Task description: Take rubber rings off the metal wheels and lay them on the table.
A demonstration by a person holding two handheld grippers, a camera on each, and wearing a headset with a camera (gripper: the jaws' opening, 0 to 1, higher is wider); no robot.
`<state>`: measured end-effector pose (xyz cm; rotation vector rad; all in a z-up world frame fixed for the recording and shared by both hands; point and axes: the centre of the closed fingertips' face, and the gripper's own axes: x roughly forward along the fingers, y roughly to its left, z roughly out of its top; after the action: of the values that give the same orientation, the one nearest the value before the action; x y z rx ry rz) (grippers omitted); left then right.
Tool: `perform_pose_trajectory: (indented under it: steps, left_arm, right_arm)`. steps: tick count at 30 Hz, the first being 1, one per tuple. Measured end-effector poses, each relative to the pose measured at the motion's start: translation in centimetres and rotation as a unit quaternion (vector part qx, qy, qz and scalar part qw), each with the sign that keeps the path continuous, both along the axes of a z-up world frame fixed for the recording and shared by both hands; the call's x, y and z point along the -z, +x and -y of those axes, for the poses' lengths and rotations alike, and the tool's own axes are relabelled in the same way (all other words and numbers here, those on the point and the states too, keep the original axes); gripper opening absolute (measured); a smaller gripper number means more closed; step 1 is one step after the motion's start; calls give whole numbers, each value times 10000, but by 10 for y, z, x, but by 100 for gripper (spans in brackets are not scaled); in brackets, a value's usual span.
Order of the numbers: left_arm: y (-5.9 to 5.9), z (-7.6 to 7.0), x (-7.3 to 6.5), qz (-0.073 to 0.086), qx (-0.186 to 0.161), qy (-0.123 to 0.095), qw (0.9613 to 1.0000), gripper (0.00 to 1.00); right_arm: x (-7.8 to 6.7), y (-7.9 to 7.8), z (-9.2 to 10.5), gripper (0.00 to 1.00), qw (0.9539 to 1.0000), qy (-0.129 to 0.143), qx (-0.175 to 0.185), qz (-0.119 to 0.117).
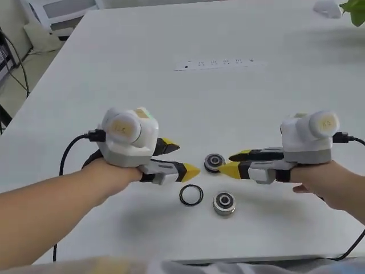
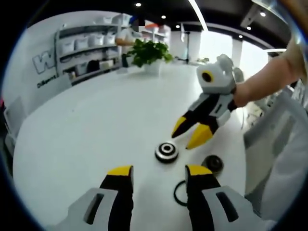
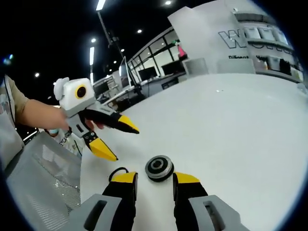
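Note:
A metal wheel with a black rubber ring (image 1: 214, 162) (image 2: 166, 152) (image 3: 159, 167) lies flat on the white table (image 1: 171, 85). My right gripper (image 1: 231, 162) (image 3: 155, 178) is open, its yellow tips just right of this wheel and apart from it. My left gripper (image 1: 181, 158) (image 2: 159, 172) is open too, a little to the wheel's left. Nearer me lie a loose black rubber ring (image 1: 191, 194) (image 2: 180, 192) and a bare metal wheel (image 1: 224, 203) (image 2: 212, 163). Each gripper appears in the other's view: the right gripper (image 2: 192, 132), the left gripper (image 3: 120, 142).
A white power strip (image 1: 219, 63) lies flat farther back on the table. A green plant (image 1: 356, 11) (image 2: 148, 52) stands at the far right corner. Black cables (image 1: 71, 151) trail from both grippers. The table's near edge runs just below the bare wheel.

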<state>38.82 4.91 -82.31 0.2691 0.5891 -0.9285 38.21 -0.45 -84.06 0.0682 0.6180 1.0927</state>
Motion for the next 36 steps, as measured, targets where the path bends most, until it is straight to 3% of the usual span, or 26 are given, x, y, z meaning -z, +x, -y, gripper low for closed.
perform_pose_trajectory:
  steps: [13, 36]
  left_arm:
    - [4, 16, 9, -6, 166, 68, 9998, 38]
    - [11, 44, 20, 39, 470, 178, 9987, 24]
  right_arm:
    - [12, 2, -1, 25, 9992, -260, -95, 278]
    - [19, 3, 7, 24, 9992, -231, 0, 321]
